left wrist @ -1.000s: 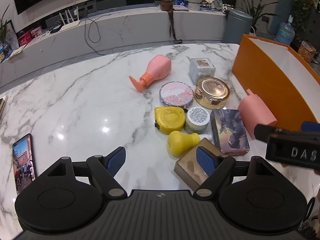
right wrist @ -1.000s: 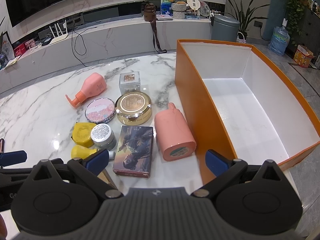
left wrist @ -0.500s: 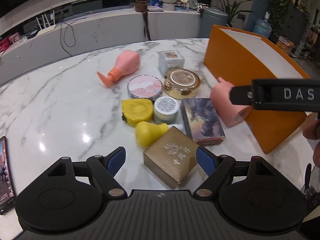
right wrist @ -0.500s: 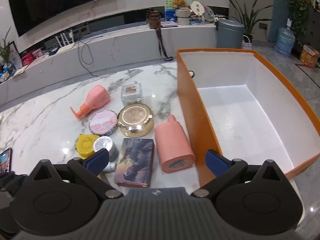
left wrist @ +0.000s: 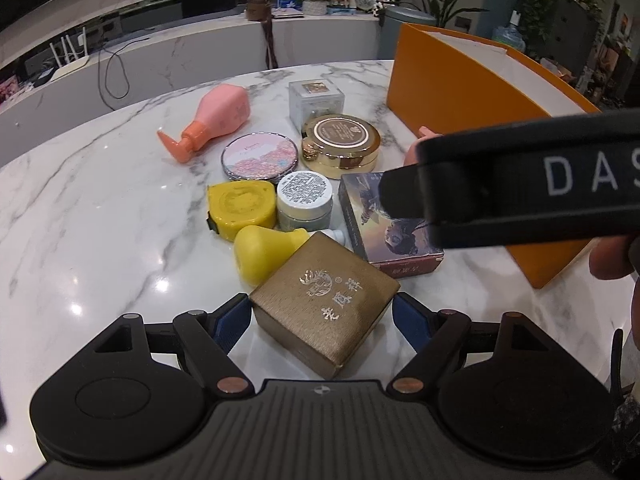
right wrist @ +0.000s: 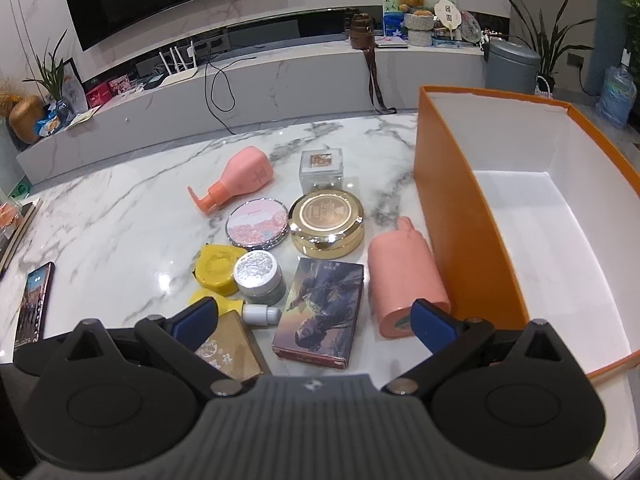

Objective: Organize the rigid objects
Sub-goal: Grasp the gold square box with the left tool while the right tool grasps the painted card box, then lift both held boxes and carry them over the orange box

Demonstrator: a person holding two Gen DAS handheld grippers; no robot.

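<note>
A cluster of objects lies on the marble table: a gold square box [left wrist: 325,305], a yellow bulb-shaped bottle [left wrist: 260,253], a yellow tape measure [left wrist: 241,207], a white-lidded jar [left wrist: 306,199], a picture box [right wrist: 320,311], a pink cylinder [right wrist: 404,276], a gold round case [right wrist: 328,220], a floral compact [right wrist: 257,227], a pink pump bottle [right wrist: 240,180] and a clear cube box [right wrist: 322,169]. My left gripper [left wrist: 322,322] is open, its fingers on either side of the gold box. My right gripper [right wrist: 314,320] is open and empty above the picture box.
An open orange box with a white inside [right wrist: 560,216] stands at the right of the table. A phone [right wrist: 34,304] lies at the left edge. The right gripper's body crosses the left wrist view [left wrist: 520,176] and hides the pink cylinder.
My left gripper has moved forward and right until its open fingers straddle the gold box. My right gripper has risen and pulled back a little, staying open.
</note>
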